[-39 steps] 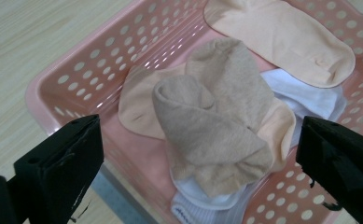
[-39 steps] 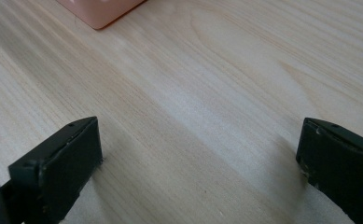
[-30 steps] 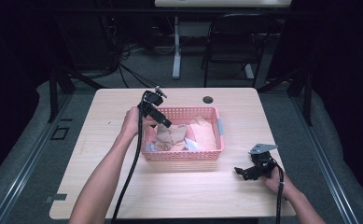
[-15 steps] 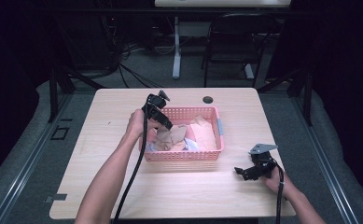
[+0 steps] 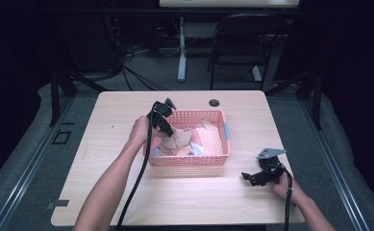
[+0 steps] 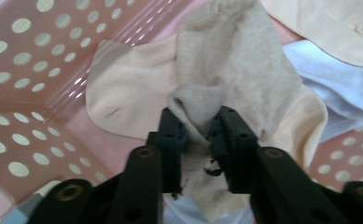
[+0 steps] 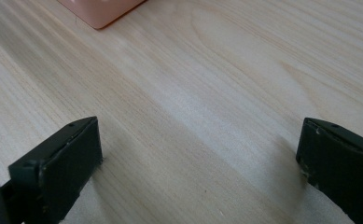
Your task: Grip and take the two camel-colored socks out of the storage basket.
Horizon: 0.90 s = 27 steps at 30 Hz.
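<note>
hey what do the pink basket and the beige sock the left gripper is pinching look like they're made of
The pink basket looks like moulded plastic: glossy walls with even rows of round holes. The beige sock looks like knitted fabric, likely cotton or a blend: matte, with a fine ribbed weave, and soft enough to bunch into a fold where the left gripper, whose jaws have just been closing, pinches it.

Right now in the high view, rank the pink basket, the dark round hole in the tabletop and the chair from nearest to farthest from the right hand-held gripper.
1. Pink basket, just left of the right hand-held gripper.
2. Dark round hole, near the table's far edge.
3. Chair, on the floor beyond the table.
</note>
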Each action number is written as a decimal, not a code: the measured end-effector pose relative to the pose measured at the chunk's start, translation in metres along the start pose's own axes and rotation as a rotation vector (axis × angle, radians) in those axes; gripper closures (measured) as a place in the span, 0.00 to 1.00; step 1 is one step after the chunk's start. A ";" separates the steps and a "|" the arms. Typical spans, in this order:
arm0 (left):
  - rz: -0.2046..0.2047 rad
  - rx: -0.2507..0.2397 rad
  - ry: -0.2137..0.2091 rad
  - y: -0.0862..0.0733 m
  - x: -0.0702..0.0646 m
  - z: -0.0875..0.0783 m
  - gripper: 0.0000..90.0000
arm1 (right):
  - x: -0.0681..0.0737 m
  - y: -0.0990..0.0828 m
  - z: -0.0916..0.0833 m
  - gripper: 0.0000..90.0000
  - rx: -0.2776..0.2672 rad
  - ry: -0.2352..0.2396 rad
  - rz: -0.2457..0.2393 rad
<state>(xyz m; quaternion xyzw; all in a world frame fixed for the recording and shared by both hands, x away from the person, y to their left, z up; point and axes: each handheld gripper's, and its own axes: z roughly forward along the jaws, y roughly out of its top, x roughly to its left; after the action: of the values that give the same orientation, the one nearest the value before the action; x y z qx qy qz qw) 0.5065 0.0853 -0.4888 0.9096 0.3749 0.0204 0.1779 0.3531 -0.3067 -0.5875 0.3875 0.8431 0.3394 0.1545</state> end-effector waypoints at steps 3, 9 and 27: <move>0.018 0.000 -0.006 -0.001 -0.003 -0.004 0.88 | 0.000 0.000 0.000 0.00 0.000 0.000 0.000; 0.046 -0.013 -0.007 -0.002 -0.007 -0.020 0.89 | 0.000 0.000 0.000 0.00 0.000 0.000 0.000; 0.111 -0.033 0.023 0.010 -0.017 -0.078 0.89 | 0.000 0.000 0.000 0.00 0.002 0.000 -0.003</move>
<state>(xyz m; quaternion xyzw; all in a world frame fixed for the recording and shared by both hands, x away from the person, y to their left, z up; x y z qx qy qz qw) 0.4882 0.0908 -0.4110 0.9257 0.3255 0.0469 0.1870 0.3532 -0.3069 -0.5874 0.3865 0.8439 0.3385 0.1545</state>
